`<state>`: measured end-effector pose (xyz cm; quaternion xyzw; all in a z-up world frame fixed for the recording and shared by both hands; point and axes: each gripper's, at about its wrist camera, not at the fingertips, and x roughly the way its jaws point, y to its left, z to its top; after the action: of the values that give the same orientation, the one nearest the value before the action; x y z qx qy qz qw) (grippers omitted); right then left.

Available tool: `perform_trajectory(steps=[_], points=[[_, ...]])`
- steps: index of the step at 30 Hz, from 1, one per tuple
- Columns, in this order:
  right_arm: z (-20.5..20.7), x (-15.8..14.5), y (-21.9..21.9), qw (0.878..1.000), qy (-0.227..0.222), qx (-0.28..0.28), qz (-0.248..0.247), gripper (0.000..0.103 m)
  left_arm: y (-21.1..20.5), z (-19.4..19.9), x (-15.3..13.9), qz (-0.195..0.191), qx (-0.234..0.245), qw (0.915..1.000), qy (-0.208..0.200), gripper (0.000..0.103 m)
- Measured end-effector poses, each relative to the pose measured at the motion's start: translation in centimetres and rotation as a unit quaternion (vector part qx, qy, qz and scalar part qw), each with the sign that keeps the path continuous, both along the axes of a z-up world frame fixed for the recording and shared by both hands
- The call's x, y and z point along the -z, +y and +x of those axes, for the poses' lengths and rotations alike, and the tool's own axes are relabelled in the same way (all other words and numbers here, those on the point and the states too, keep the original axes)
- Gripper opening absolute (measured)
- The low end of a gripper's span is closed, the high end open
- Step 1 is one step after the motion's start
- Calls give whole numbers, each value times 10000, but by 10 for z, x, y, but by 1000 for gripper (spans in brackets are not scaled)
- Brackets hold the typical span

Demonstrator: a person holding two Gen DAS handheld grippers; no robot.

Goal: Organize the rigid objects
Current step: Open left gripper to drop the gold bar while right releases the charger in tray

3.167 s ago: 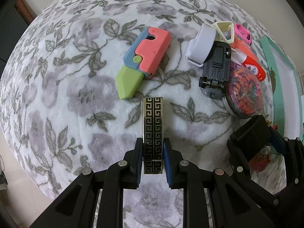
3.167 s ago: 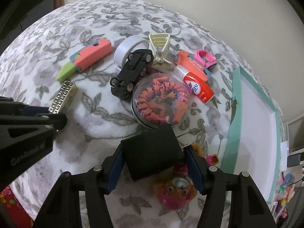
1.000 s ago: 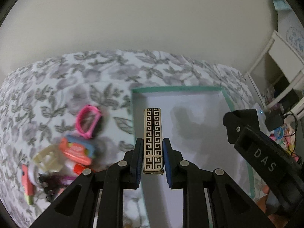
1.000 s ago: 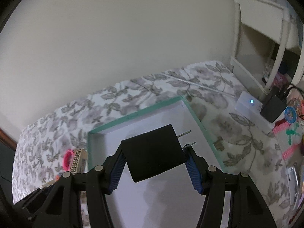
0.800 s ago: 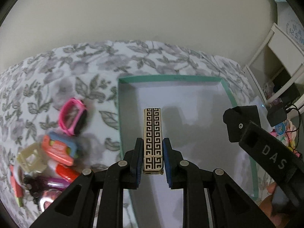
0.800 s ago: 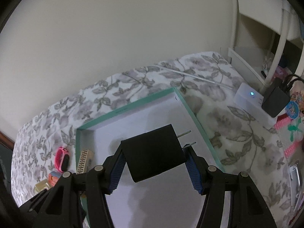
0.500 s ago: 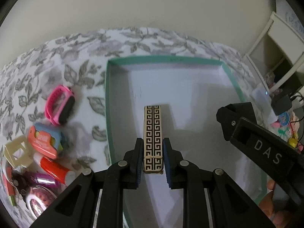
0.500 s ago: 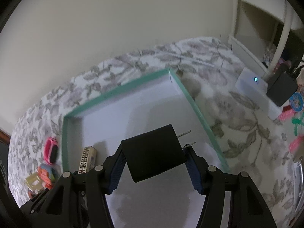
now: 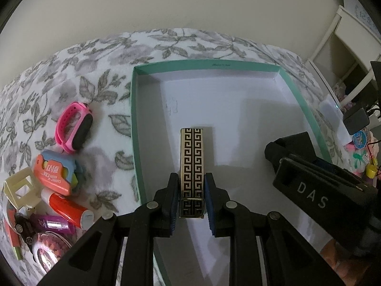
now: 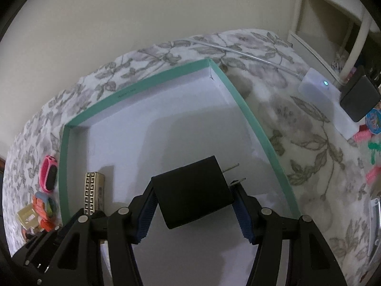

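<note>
My left gripper (image 9: 192,199) is shut on a gold bar with a black key pattern (image 9: 192,164), held over the left part of a teal-rimmed white tray (image 9: 209,64). The bar also shows in the right wrist view (image 10: 91,194). My right gripper (image 10: 194,211) is shut on a black plug adapter (image 10: 193,193) with two metal prongs pointing right, held over the tray (image 10: 250,114). The right gripper body shows at the right of the left wrist view (image 9: 319,186).
Left of the tray on the floral blanket lie a pink wristband (image 9: 73,127), an orange and blue cutter (image 9: 53,172), a red tube (image 9: 69,211), a cream clip (image 9: 20,188) and a round clear case (image 9: 51,247). A white box (image 10: 326,95) and black charger (image 10: 359,100) lie right.
Both grippers have moved from the pile of objects to above the tray and have come lower and nearer to its floor, each still holding its object.
</note>
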<state>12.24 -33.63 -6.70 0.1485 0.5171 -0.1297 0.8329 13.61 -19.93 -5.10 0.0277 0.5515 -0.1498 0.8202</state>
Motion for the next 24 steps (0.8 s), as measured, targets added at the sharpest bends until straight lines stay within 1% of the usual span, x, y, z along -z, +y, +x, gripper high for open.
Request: perform_trajectory(steps=[1, 2, 4, 8, 13, 14, 15, 17, 22, 23, 24], points=[[0, 0, 0, 10000, 2, -6, -9, 64, 0, 1, 0, -13, -14, 10000, 16, 37], [0, 1, 1, 10000, 11, -12, -14, 65, 1, 1, -1, -105, -13, 9999, 54, 41], [1, 1, 2, 10000, 41, -43, -53, 65, 2, 1, -2, -251, -9, 9996, 110, 47], [2, 2, 4, 9998, 78, -106, -170, 66, -2, -3, -4, -120, 81, 9999, 38, 50], [1, 1, 2, 9998, 125, -76, -131, 66, 0, -2, -8, -111, 53, 9999, 19, 51], [1, -1, 1, 9998, 108, -75, -132, 66, 0, -2, -11, -99, 49, 9999, -14, 52], [0, -5, 1, 9998, 72, -76, -151, 66, 1, -1, -15, -98, 45, 9999, -57, 54], [-1, -13, 1, 9998, 10, -75, -205, 66, 3, 0, -22, -141, 22, 9998, -123, 67], [-4, -40, 0, 9993, -270, -54, -262, 66, 14, 4, -43, -254, -123, 9992, -292, 68], [-5, -44, 0, 9991, -314, -53, -279, 66, 17, 4, -47, -239, -169, 9990, -352, 72], [-6, -50, 0, 9988, -368, -59, -318, 69, 19, 5, -51, -217, -209, 9987, -401, 76]])
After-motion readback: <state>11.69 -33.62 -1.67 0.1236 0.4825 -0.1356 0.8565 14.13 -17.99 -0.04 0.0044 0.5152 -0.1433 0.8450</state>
